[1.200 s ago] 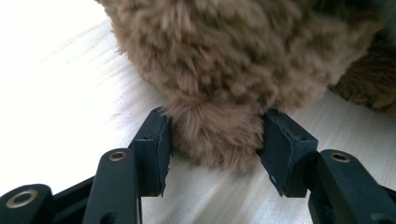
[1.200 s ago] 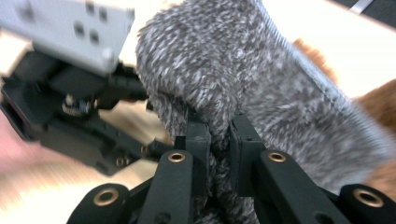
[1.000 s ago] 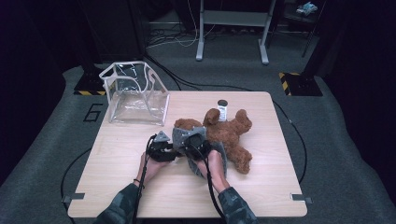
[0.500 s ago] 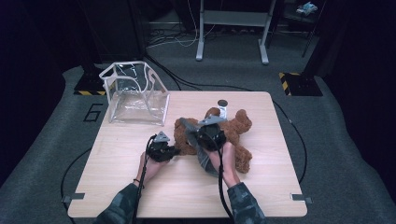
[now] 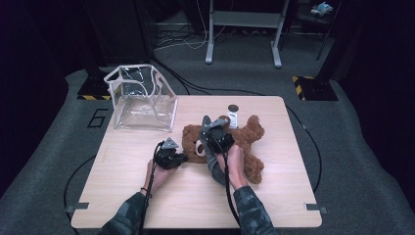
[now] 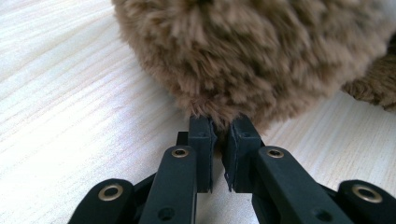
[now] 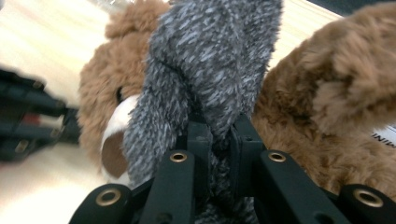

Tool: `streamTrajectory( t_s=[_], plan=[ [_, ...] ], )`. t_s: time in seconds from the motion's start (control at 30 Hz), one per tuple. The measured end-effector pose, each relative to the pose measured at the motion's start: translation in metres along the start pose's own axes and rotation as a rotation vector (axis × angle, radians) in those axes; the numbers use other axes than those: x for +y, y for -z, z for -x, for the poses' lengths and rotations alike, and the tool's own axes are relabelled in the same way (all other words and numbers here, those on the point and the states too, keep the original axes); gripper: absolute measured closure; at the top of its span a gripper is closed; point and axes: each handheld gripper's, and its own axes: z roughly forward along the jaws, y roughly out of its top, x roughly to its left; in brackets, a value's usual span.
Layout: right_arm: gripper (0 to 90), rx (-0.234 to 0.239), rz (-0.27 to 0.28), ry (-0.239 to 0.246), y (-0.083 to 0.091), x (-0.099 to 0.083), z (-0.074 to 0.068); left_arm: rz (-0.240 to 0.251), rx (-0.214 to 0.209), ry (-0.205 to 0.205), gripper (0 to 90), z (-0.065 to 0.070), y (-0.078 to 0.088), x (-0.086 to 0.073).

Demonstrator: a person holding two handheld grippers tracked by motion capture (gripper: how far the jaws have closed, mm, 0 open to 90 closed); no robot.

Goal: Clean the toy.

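Left tongs [image 6: 219, 140] just closed on teddy bear [image 6: 252, 51]; right tongs [image 7: 219, 135] clamp grey cloth [image 7: 210, 60].

Both grippers [image 5: 171, 157] [image 5: 218, 137] meet the teddy bear [image 5: 244, 142] on the table [image 5: 274, 205].

bear [image 5: 244, 147] mid-table [image 5: 147, 196] | bag [image 5: 142, 100] behind-left | cloth [image 5: 213, 161] on bear

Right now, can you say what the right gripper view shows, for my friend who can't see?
The right gripper pinches a fuzzy grey cloth between its black jaws. Behind it lies a brown teddy bear on the wooden table.
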Motion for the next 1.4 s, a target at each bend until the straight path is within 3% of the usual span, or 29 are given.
streamTrajectory(
  t_s=[0.13,0.23,0.43,0.63,0.77,0.9,1.07,1.13,1.2,1.3,1.4],
  plan=[
    [81.0,0.006,-0.012,0.033,0.008,-0.013,-0.002,-0.001,-0.001,0.01,82.1,0.001,0.0,0.0],
    [81.0,0.018,-0.022,0.03,0.009,-0.02,-0.001,-0.002,-0.002,0.007,82.1,0.0,0.0,0.0],
    [81.2,0.047,-0.035,0.02,0.004,-0.034,-0.007,-0.003,-0.001,0.005,82.1,0.0,0.0,0.0],
    [81.2,0.105,-0.103,0.023,-0.01,-0.058,-0.015,0.0,-0.004,0.009,82.1,-0.001,0.0,0.0],
    [81.1,0.138,-0.079,0.009,-0.002,-0.053,-0.01,-0.005,-0.006,0.003,82.2,-0.001,0.001,0.0],
    [81.1,0.095,0.017,-0.007,0.025,-0.036,0.003,0.003,-0.007,0.008,82.4,0.0,0.0,0.0],
    [81.1,-0.046,0.09,-0.028,0.044,-0.009,0.03,0.0,-0.008,0.009,82.5,-0.001,0.0,0.0],
    [81.2,-0.11,0.08,-0.05,0.041,-0.005,0.043,0.001,-0.011,0.012,82.4,-0.001,0.0,0.0],
    [81.3,-0.137,0.008,-0.075,0.028,-0.008,0.056,0.002,-0.011,0.011,82.4,-0.001,0.001,-0.001],
    [81.9,-0.117,-0.044,-0.097,0.01,-0.021,0.061,0.004,-0.017,0.013,82.3,0.0,0.001,-0.001],
    [82.5,-0.098,-0.052,-0.101,0.008,-0.026,0.06,0.004,-0.022,0.018,79.9,-0.001,0.003,-0.002]
  ],
)
